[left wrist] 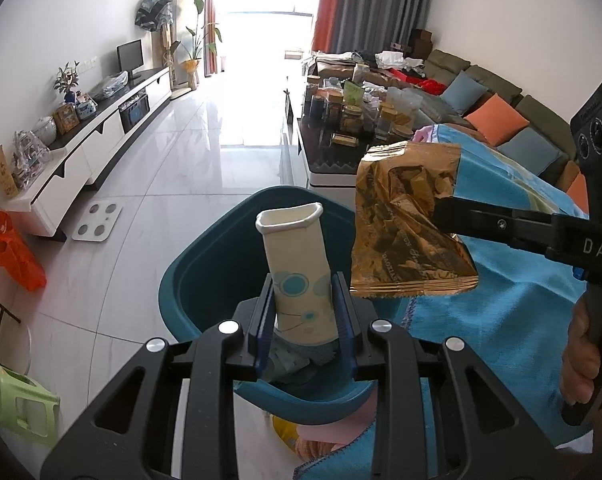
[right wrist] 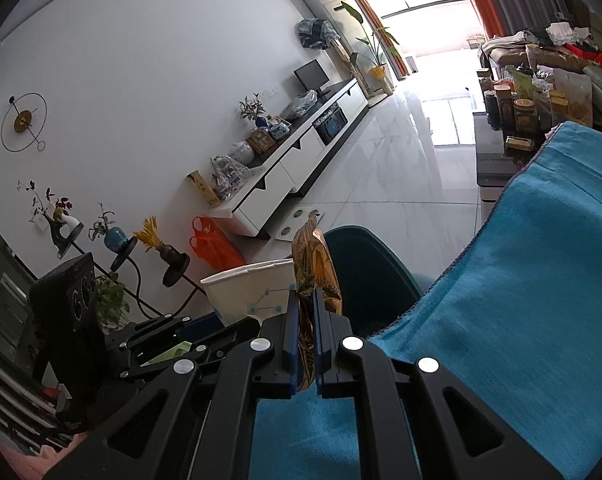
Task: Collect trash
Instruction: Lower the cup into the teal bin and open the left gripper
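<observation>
Long living room with pale glossy floor tiles, bright window glare at 12 o'clock, a low white media cabinet running along 9 to 11 o'clock, a cluttered dark coffee surface at 1 o'clock with an olive sofa beyond. Nearer, at 3 to 5 o'clock, a surface draped in a blue woven cloth with stitched edging. Just below centre in the left wrist view, a teal plastic bin, smooth, rounded rim, standing on the floor beside the cloth edge. Left tongs clenched on a squashed paper cup, cream with teal circle print, rolled rim bent out of round, mouth pointing away over the bin. Right tongs clamped tight on a crinkled gold foil wrapper, shiny and creased, crimped seam along the bottom, hanging at 2 o'clock of the cup, over the bin's right edge and the cloth. Both tools angled downward, the right entering the left view from 3 o'clock, a hand wrapped around its black grip at 4 o'clock. Orange plastic bag on the floor at 9 o'clock.
</observation>
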A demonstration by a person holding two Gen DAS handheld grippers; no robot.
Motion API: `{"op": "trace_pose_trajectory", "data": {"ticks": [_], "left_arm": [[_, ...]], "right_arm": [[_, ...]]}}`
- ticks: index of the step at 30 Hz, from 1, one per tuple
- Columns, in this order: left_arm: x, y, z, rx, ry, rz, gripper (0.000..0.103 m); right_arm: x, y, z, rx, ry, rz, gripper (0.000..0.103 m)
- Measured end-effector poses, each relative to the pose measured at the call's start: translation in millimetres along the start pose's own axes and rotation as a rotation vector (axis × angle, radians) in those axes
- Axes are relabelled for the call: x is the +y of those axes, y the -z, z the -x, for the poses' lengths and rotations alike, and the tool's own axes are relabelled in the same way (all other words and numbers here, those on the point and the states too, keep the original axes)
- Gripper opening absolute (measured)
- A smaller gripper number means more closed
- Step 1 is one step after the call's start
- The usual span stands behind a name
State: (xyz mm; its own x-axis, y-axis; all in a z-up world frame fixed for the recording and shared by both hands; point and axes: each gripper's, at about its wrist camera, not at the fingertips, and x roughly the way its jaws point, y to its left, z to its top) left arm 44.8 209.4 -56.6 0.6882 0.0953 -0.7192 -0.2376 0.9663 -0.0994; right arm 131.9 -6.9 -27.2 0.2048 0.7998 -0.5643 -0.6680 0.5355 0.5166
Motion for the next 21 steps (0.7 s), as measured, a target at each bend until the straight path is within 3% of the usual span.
{"op": "trace_pose_trajectory", "data": {"ticks": [21], "left_arm": [[6.8, 0.1, -37.3, 0.057, -0.042, 0.027, 0.028]], "right_arm": [[3.6, -5.4, -33.5, 0.081, 0.034, -0.007, 0.007]]}}
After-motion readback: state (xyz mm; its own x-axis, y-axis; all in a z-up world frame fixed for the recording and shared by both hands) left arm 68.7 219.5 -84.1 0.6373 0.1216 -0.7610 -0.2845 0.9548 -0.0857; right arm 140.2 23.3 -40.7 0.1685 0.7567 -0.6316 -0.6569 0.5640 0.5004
